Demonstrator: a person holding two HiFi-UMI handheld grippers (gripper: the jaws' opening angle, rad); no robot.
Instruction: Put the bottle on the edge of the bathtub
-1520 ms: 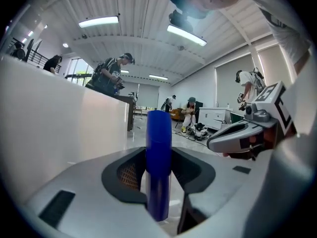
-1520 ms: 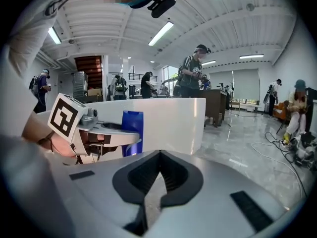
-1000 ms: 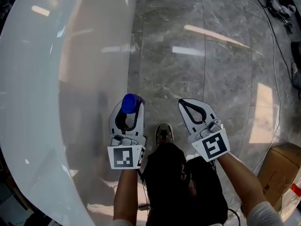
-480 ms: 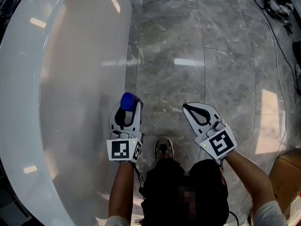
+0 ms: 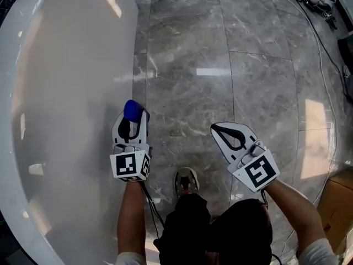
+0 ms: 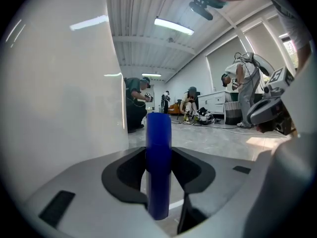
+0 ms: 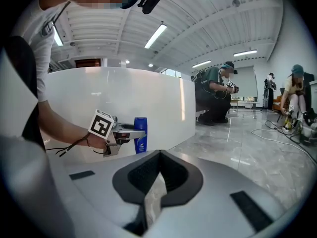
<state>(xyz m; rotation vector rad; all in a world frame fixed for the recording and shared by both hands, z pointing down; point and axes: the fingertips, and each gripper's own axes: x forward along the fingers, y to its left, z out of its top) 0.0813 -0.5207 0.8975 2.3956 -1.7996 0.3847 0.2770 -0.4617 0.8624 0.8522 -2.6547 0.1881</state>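
1. Our left gripper [image 5: 134,118] is clenched on a blue plastic bottle [image 5: 131,109]. In the left gripper view the bottle stands upright, slim and smooth-sided, between the two matte grey jaws. Their dark hollowed pads close on it from either side.
2. In the right gripper view we see the bottle's broad face: squared shoulders, a blue cap and a pale label low on the front. There it shows against the outer wall of the bathtub [image 5: 49,93], below the line of the rim.
3. The bathtub is glossy white with a long curved wall, and ceiling lights streak across its surface. The bottle hangs just beside that wall and is not set down on the edge.
4. Our right gripper [image 5: 216,128] is clenched with nothing in it. Its jaws meet at the tips, and only a thin sliver of floor shows through the dark teardrop hollow between them. It hovers over the floor, well apart from the bottle.
5. The floor [image 5: 265,65] is polished grey stone tile with pale veins and fine joints, and it mirrors the lamps.
6. A shoe [image 5: 186,180] points forward between our arms. A brown cardboard box [image 5: 339,203] sits at the right edge.
7. Far across the room, people [image 7: 215,95] crouch on the tiles.
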